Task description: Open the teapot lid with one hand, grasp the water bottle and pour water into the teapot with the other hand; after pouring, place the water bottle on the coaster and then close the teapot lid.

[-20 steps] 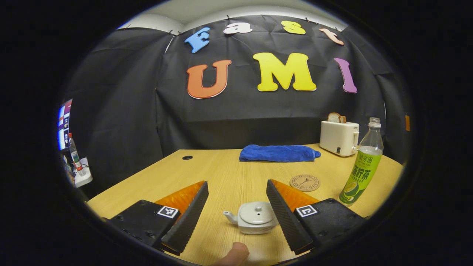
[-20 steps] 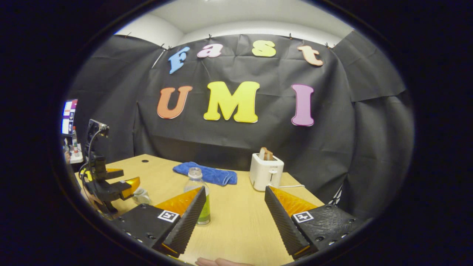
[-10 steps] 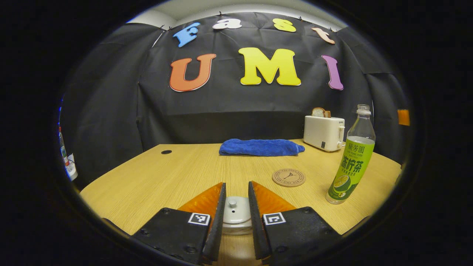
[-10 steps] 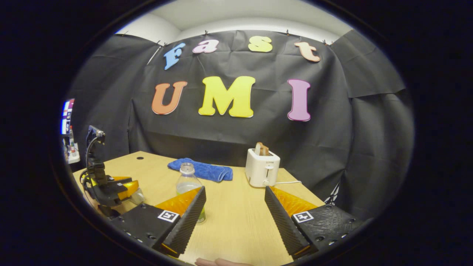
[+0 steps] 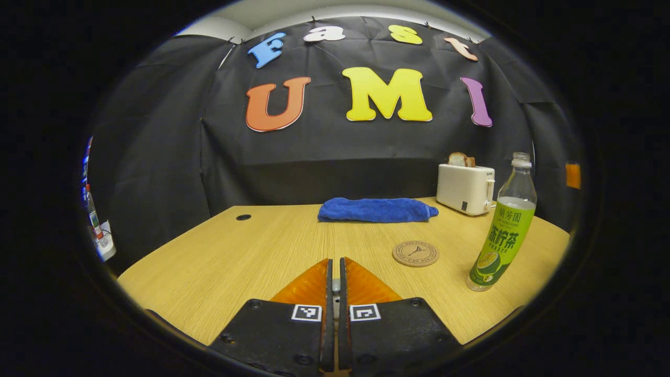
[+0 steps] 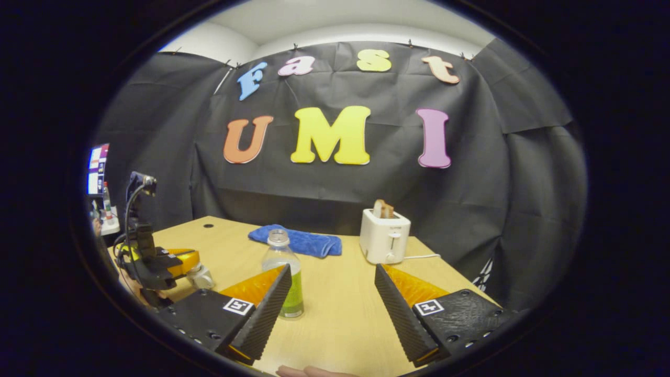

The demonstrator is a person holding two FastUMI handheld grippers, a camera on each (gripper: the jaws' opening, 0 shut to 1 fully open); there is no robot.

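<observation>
My left gripper [image 5: 335, 264] is shut on the knob of the white teapot lid [image 5: 335, 286], a pale sliver of which shows between its fingers; the pot itself is hidden under them. In the right gripper view that same gripper [image 6: 177, 260] sits over the small teapot [image 6: 201, 277] at the table's left. The green-labelled water bottle [image 5: 502, 235] stands uncapped to the right, with the round cork coaster [image 5: 415, 253] beside it. My right gripper [image 6: 332, 272] is open and holds nothing; the bottle [image 6: 283, 272] stands just beyond its left finger.
A folded blue towel [image 5: 377, 209] lies at the back of the wooden table [image 5: 220, 256]. A white toaster [image 5: 466, 188] with bread in it stands at the back right, its cord [image 6: 421, 257] trailing. A person's fingertip [image 6: 309, 371] shows at the near edge.
My left gripper came down over the teapot and its fingers went from wide open to shut on the lid knob. My right gripper stayed open and shifted only slightly.
</observation>
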